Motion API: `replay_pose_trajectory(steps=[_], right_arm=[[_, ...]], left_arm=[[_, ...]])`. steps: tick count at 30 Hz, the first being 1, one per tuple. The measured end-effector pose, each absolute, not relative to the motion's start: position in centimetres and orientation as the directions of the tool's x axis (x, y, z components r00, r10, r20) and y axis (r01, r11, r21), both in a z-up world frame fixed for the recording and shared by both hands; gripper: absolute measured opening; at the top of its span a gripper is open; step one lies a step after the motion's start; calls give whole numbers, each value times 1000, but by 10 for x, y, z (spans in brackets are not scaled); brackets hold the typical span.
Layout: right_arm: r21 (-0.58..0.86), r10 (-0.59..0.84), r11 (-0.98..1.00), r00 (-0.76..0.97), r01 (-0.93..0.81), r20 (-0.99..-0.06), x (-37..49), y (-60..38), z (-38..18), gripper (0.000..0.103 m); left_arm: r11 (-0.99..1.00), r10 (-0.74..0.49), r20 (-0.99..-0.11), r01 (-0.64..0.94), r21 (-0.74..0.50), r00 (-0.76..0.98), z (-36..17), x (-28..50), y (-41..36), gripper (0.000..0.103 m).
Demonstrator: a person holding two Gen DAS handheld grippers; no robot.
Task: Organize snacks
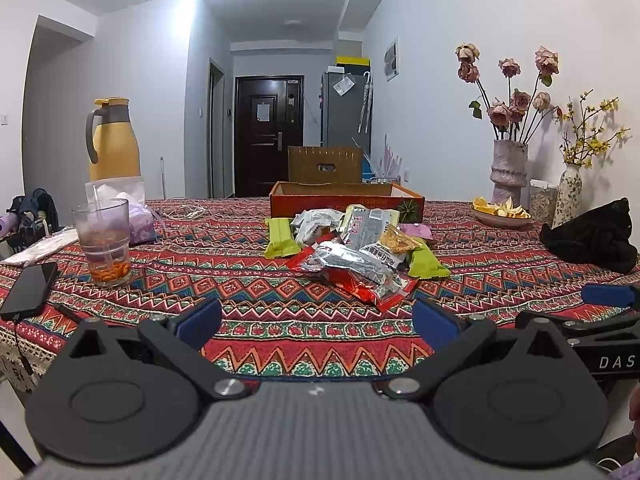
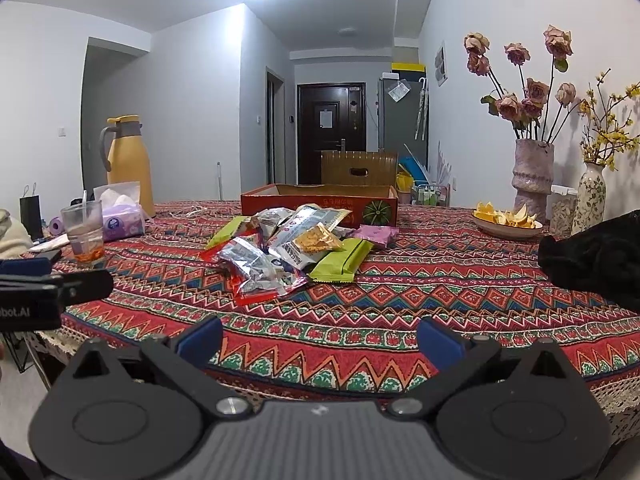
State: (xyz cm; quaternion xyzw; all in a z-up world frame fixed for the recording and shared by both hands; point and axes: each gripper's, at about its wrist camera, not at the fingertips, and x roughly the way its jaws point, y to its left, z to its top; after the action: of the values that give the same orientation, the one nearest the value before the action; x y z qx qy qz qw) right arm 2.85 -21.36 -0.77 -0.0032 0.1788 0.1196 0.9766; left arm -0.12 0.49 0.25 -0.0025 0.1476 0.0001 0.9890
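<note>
A heap of snack packets lies mid-table on the patterned cloth: green bars, silver and red wrappers, a yellow packet on top; it also shows in the right wrist view. Behind it stands a low orange cardboard box, open on top, also in the right wrist view. My left gripper is open and empty, over the table's near edge, short of the heap. My right gripper is open and empty, likewise short of the heap. Each gripper shows at the edge of the other's view.
At left stand a glass with a straw, a tissue pack, a yellow jug and a phone. At right are a bowl of orange peel, two vases and a black cloth.
</note>
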Motion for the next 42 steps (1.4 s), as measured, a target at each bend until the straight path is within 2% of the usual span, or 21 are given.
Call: replay_pose_trajectory(steps=[29, 42], right_arm=[[11, 225, 972, 912, -235, -342, 29, -215, -11, 103], [0, 208, 975, 903, -224, -375, 56, -216, -15, 103]], left_arm=[[1000, -4, -305, 8, 15, 952, 0, 11, 4, 103], [1000, 0, -335, -4, -13, 942, -2, 41, 15, 103]])
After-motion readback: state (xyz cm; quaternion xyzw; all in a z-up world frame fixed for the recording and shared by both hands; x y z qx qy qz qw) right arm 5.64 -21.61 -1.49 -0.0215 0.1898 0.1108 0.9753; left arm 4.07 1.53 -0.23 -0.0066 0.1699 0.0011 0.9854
